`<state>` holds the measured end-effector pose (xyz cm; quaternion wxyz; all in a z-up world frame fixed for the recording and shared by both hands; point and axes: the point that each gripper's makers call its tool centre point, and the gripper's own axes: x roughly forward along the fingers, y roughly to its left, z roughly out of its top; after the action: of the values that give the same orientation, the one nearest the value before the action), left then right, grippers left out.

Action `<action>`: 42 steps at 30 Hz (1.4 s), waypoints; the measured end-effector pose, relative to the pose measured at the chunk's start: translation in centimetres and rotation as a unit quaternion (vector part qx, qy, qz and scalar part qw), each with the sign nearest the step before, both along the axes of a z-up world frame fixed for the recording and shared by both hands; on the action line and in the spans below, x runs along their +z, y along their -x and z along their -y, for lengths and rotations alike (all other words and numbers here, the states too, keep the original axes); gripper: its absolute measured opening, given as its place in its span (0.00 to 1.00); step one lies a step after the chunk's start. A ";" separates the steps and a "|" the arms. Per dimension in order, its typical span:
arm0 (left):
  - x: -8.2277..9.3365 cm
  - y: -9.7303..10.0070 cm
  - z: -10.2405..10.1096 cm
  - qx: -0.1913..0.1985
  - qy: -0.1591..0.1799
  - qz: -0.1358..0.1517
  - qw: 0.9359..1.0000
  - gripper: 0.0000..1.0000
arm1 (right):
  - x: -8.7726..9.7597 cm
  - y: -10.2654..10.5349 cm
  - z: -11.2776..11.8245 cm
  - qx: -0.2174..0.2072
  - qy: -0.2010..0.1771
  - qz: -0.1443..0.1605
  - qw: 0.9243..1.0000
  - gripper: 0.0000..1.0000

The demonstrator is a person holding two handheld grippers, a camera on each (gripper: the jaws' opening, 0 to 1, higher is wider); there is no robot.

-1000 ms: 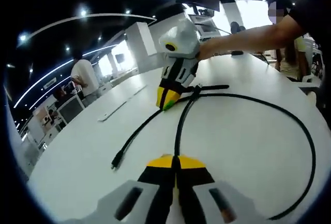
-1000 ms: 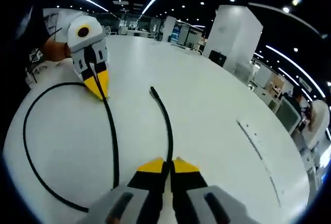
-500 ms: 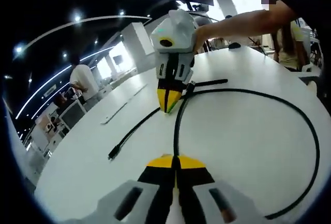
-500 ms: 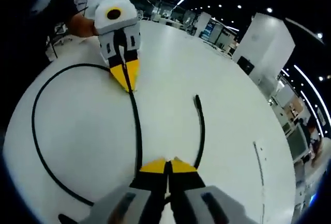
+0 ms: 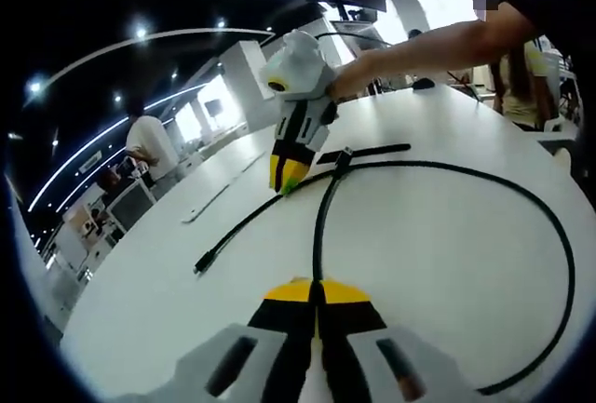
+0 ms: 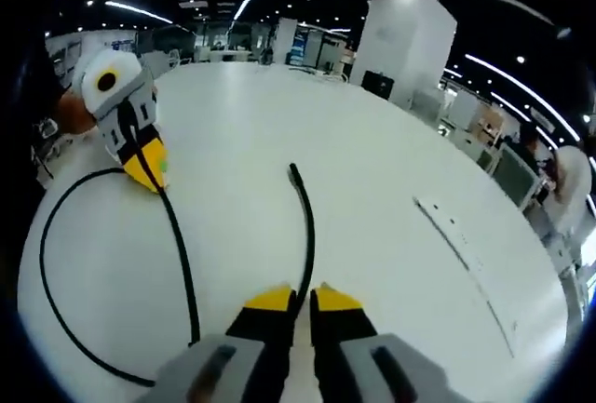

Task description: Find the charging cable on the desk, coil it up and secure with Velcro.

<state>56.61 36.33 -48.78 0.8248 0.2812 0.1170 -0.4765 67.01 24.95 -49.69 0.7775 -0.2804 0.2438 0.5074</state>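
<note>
One cable [image 5: 321, 217]; two grippers [image 5: 315, 293] [image 6: 300, 296]

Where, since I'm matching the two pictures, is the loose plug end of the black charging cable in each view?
Left gripper view: the loose plug end of the black charging cable lies low and left of centre.
Right gripper view: it lies just above centre.
Shared landmark: the flat white strip, above the plug end in the left gripper view and to its right in the right gripper view.

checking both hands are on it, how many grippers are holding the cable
2. The left gripper is shut on the black cable near the loop's start. The right gripper is shut on it nearer the free plug end.
</note>
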 end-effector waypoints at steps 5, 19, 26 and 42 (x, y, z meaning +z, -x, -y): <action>0.0 0.0 0.0 0.000 0.001 -0.001 1.000 0.02 | -0.3 -0.3 0.0 -0.003 0.000 -0.012 1.000 0.08; 0.0 0.0 0.0 -0.005 -0.014 -0.001 1.000 0.02 | -0.5 1.4 -1.9 0.089 0.043 0.007 0.995 0.06; -0.1 0.1 0.1 -0.008 -0.036 0.024 0.999 0.02 | -0.5 2.6 -3.0 0.133 0.074 0.014 0.988 0.06; -0.2 -0.3 0.1 0.000 -0.093 0.091 0.992 0.02 | -0.4 4.4 -3.9 0.181 0.103 0.021 0.978 0.05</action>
<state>56.92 36.21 -49.01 0.8026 0.3986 0.0850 -0.4356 62.59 28.84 -50.14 0.6447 -0.4095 0.2238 0.6055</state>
